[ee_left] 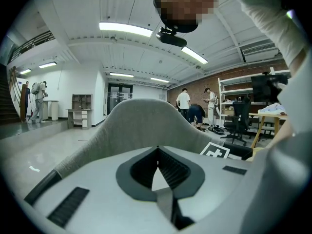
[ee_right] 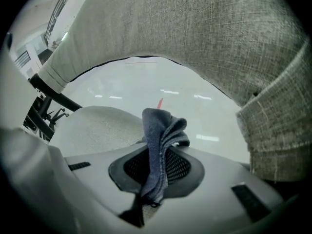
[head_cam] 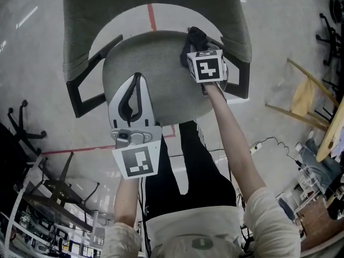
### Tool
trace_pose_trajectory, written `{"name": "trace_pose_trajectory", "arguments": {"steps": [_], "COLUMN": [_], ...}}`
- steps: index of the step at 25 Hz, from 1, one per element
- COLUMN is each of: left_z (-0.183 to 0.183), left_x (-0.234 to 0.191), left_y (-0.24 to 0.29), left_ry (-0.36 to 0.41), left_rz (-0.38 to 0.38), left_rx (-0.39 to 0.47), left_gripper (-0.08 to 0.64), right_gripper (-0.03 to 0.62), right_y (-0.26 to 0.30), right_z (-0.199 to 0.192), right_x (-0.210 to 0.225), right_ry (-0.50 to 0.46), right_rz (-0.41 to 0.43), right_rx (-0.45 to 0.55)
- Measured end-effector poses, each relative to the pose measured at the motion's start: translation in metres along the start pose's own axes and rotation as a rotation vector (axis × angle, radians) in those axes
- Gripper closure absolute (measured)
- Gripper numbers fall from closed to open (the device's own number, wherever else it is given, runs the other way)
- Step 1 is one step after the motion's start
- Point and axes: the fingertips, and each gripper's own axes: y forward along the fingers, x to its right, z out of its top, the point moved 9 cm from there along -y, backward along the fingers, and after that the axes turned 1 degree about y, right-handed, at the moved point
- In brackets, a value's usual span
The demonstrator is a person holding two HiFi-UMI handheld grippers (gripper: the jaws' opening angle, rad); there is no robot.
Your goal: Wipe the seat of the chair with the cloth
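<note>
The chair's grey fabric seat (head_cam: 161,74) fills the middle of the head view, under its backrest (head_cam: 150,4). My right gripper (head_cam: 200,48) is at the seat's back right corner, shut on a dark blue cloth (head_cam: 196,36). In the right gripper view the cloth (ee_right: 162,130) sticks up crumpled from the right gripper (ee_right: 157,152), with the seat (ee_right: 92,126) just beyond. My left gripper (head_cam: 137,79) hovers over the seat's front left, shut on nothing. The left gripper view shows the left gripper (ee_left: 157,149) with its tips together, pointing at the backrest (ee_left: 141,121).
A red tape line (head_cam: 152,16) crosses the floor behind the chair. Office chair bases (head_cam: 21,125) stand at the left, and a wooden frame (head_cam: 306,95) and a power strip (head_cam: 257,147) at the right. Several people (ee_left: 184,101) and shelves (ee_left: 243,99) are far off.
</note>
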Motion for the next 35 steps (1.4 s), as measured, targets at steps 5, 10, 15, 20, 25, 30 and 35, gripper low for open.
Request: {"name": "trace_pose_trajectory", "arguments": {"steps": [5,10,15,20,25,30,35], "left_z": [-0.002,-0.007,-0.014,-0.022,-0.025,-0.031,-0.042], "left_x": [-0.015,-0.032,-0.053,-0.064,-0.077,-0.092,-0.107], "left_y": [-0.006,-0.016,-0.038,-0.064,-0.088,-0.113,-0.133], "left_ry": [-0.005,-0.026,-0.011,0.021,0.026,0.015,0.001], "left_rz": [0.037,0.088,0.149,0.175,0.184,0.221,0.233], "left_rx": [0.002,0.002,0.015,-0.011,0.0,-0.006,-0.043], "left_gripper": [0.549,0.549,0.549,0.549,0.55,0.549,0.549], "right_gripper": [0.538,0.538,0.538,0.538,0.538,0.538,0.538], "right_y": [0.001,-0.002,-0.042,-0.081,-0.111,-0.111,-0.077], "right_z": [0.0,0.0,0.016,0.038,0.045,0.039,0.013], "right_x": [0.0,-0.001,-0.024,-0.097,-0.182,-0.243,-0.277], "right_ry": [0.006,0.027,0.136,0.238,0.286,0.295,0.302], "right_rz": [-0.013,-0.027,0.09,0.38,0.641,0.791,0.787], "right_rx": [0.007,0.019,0.215,0.318,0.34,0.3,0.187]}}
